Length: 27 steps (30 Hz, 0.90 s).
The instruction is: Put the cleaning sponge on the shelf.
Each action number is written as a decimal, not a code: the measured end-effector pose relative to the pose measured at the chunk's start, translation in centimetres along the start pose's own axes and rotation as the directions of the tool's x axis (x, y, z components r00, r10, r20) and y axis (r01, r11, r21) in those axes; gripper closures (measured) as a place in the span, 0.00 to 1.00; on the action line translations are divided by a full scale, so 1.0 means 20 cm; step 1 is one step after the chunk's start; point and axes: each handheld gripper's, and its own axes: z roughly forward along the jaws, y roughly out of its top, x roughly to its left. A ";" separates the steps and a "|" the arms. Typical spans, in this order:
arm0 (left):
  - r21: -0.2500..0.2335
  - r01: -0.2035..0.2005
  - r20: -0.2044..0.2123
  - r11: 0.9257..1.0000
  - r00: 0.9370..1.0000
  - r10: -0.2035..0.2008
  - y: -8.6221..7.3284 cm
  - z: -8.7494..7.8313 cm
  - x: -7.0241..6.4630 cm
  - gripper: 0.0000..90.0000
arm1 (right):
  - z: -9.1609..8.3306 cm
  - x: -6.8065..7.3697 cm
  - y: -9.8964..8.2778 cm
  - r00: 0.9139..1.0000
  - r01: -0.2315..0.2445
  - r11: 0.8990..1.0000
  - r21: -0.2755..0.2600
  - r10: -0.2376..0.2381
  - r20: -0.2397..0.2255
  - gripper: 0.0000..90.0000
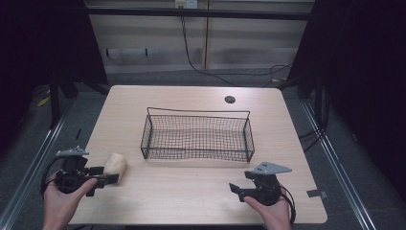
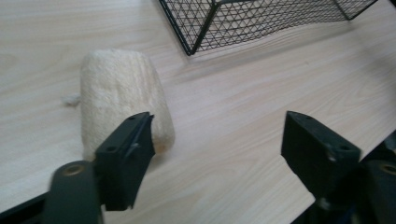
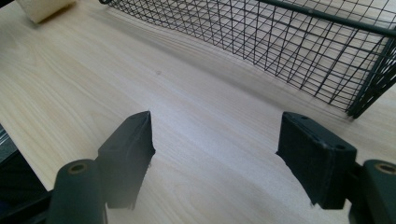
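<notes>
Though jaws wide, loofah [image 2: 119,100] beside left.

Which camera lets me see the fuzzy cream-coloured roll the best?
The left gripper view: the cream roll lies close up on the table, its rough texture plain, just past one jaw of the open left gripper. The high view shows it small; the right gripper view catches just a corner.

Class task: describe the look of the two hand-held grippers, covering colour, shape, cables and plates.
Both the left gripper and right gripper are black, each topped with a grey three-cornered plate and trailing a black cable. Their fingers are blocky, dark and flat-faced.
</notes>
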 end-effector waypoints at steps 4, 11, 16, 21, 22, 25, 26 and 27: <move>0.083 0.016 -0.033 0.996 0.999 -0.014 0.06 0.00 0.02 0.31 | 0.01 0.00 -0.01 1.000 0.001 1.000 0.011 -0.001 -0.008 0.28; 0.149 0.072 -0.059 0.986 0.996 -0.064 0.15 0.02 0.10 0.27 | 0.03 0.00 -0.01 1.000 -0.003 1.000 0.029 0.004 -0.025 0.25; 0.214 0.084 -0.091 0.973 0.994 -0.066 0.20 0.03 0.16 0.23 | 0.04 0.00 -0.01 0.999 -0.009 0.999 0.042 0.010 -0.035 0.24; 0.226 0.101 -0.100 0.969 0.992 -0.079 0.24 0.05 0.19 0.20 | 0.04 0.00 -0.01 0.998 -0.015 0.998 0.053 0.017 -0.052 0.23; 0.246 0.107 -0.084 0.963 0.992 -0.089 0.26 0.06 0.20 0.20 | 0.04 0.00 -0.01 0.998 -0.019 0.998 0.056 0.022 -0.061 0.23; 0.290 0.116 -0.096 0.950 0.991 -0.092 0.28 0.09 0.20 0.20 | 0.05 0.00 -0.01 0.997 -0.020 0.998 0.061 0.024 -0.067 0.23; 0.306 0.107 -0.090 0.946 0.992 -0.083 0.29 0.10 0.20 0.21 | 0.05 0.00 -0.01 0.997 -0.023 0.998 0.064 0.027 -0.068 0.23; 0.306 0.107 -0.090 0.946 0.992 -0.083 0.29 0.10 0.20 0.22 | 0.05 0.00 -0.01 0.997 -0.023 0.998 0.063 0.028 -0.068 0.23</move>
